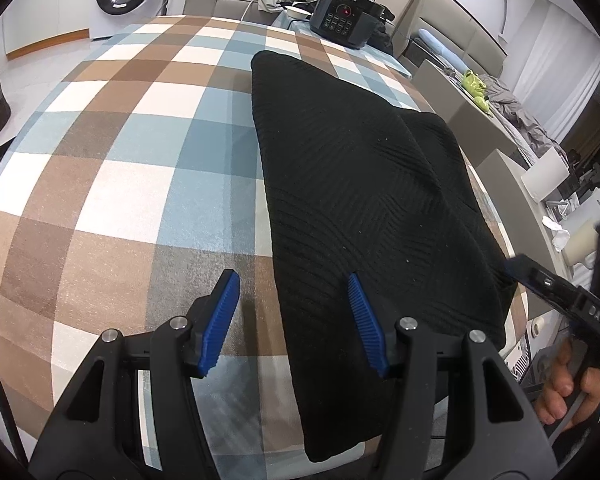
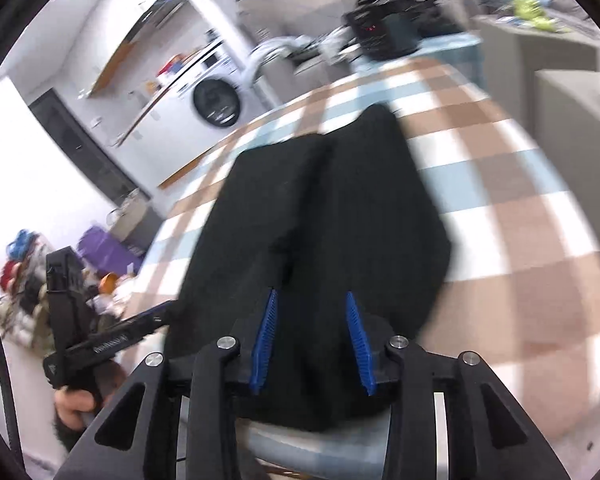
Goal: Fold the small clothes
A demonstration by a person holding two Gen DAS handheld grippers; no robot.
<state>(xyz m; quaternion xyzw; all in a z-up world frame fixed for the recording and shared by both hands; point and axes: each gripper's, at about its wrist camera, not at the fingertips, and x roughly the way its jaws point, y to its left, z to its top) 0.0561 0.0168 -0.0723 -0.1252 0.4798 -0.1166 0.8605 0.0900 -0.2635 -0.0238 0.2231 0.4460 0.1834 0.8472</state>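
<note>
Currently, a fold on the black garment [image 1: 364, 184] is part-way through; the garment is lying in a long narrow shape on the checked cloth [image 1: 112, 184], its near end hanging over the table edge. Working left to right: the left gripper [image 1: 294, 322] is hovering above the garment's left edge with its jaws spread and nothing between them; one blue pad [image 1: 220, 320] is sitting over bare cloth, the other over the knit. The right gripper [image 2: 310, 336] is positioned over the garment's near end; its jaws are standing part-way apart, with black fabric lying under and between them, and the pads [image 2: 358, 344] are not visibly pressing on it; the right view is blurring, so contact cannot be confirmed. A hand [image 1: 568, 388] is gripping the right tool's handle at the far right of the left view. Judgement: the next move is calling for a fresh pinch on the near end, then a lift and carry toward the far end to halve the length; both edges are needing to stay aligned.
</note>
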